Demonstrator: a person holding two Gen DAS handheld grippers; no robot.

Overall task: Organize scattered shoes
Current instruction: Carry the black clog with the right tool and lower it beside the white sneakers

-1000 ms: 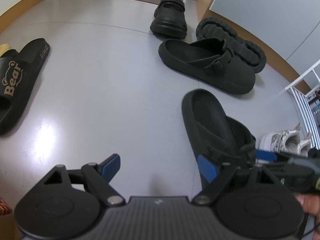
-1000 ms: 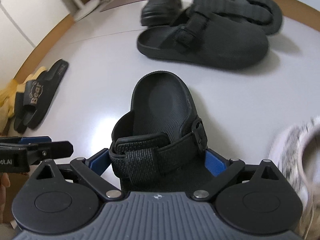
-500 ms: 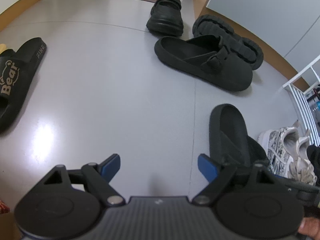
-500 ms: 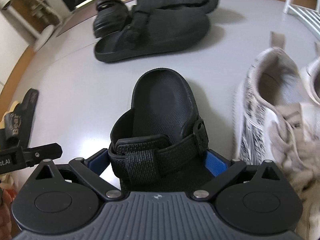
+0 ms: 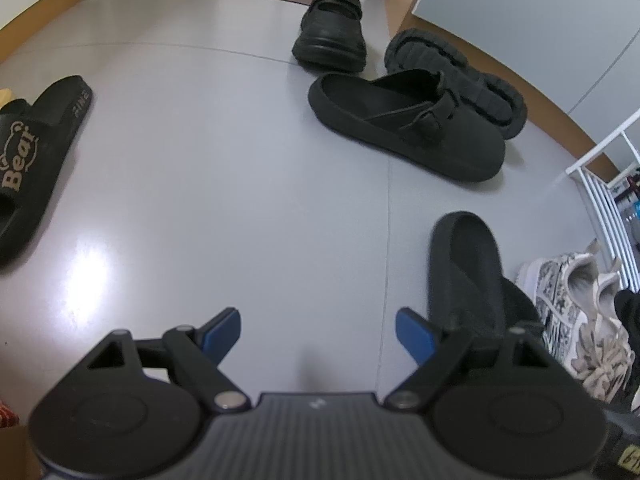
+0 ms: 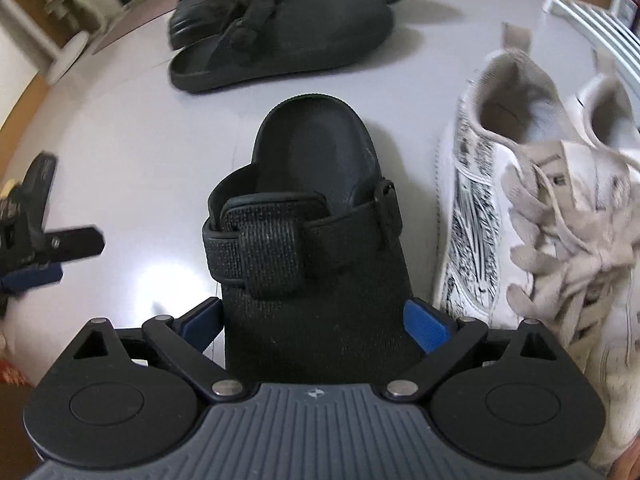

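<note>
Black strap sandal (image 6: 316, 240) sits between the blue pads (image 6: 426, 326) of the right gripper (image 6: 314, 322), toe end toward the tool body, heel end pointing away. Both pads press the sandal's sides, so the right gripper is clamped on it. Whether the sole rests on the grey floor (image 6: 140, 140) or hangs just above it: can't tell.

Just to the tool's right, close alongside the sandal: pair of white patterned sneakers (image 6: 520, 208), laces loose. Farther right and ahead, white rack (image 6: 592, 20). Ahead of the fingers, well apart: black buckle clog (image 6: 288, 44), upright; behind it a second clog (image 5: 456, 80) tipped on its side w/ lugged sole showing; black chunky shoe (image 5: 330, 40) beyond those.

Left gripper (image 5: 318, 330) has its jaws spread wide, nothing between pads, only bare floor below. In its view the sandal lies to the tool's right, just past the right finger. Far to its left, black "Bear" slide (image 5: 28, 160), well apart.
</note>
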